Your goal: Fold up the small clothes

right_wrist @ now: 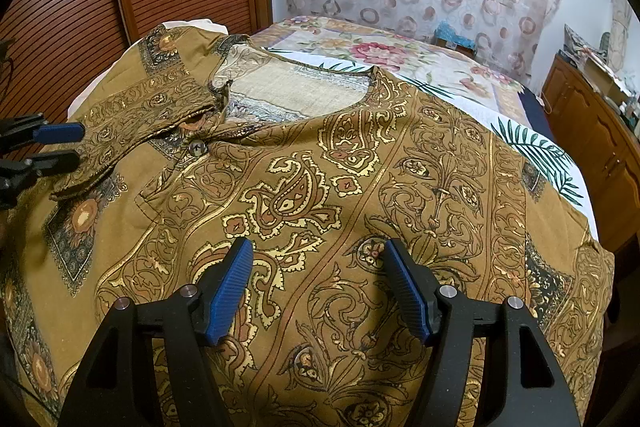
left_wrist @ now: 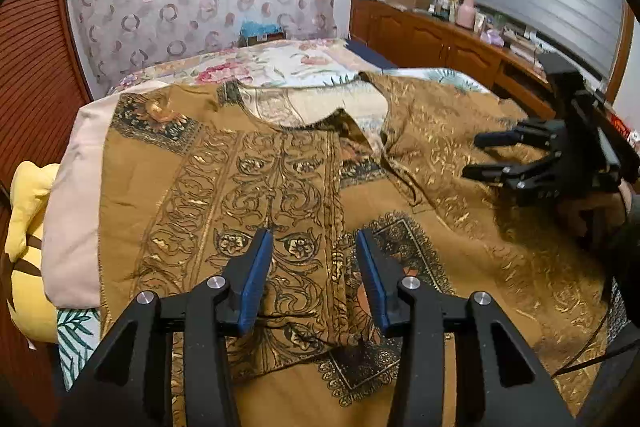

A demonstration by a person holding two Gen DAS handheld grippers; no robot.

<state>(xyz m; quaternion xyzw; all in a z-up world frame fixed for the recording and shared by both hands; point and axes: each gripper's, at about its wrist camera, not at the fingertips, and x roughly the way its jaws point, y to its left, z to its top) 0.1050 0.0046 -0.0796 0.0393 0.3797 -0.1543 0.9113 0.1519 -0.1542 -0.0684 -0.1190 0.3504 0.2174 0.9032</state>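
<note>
My left gripper [left_wrist: 315, 243] hangs wide open, nothing between its blue pads, just above a folded-over flap of the mustard patterned shirt [left_wrist: 280, 187]. My right gripper [right_wrist: 318, 253] is equally spread and empty over the shirt's paisley front. The shirt lies spread across the bed [right_wrist: 400, 59], floral sheet beyond it, wooden cabinets [left_wrist: 432, 39] along the wall.

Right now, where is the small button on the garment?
In the right wrist view, the button sits left of centre on the brown garment, just below the neckline.
</note>
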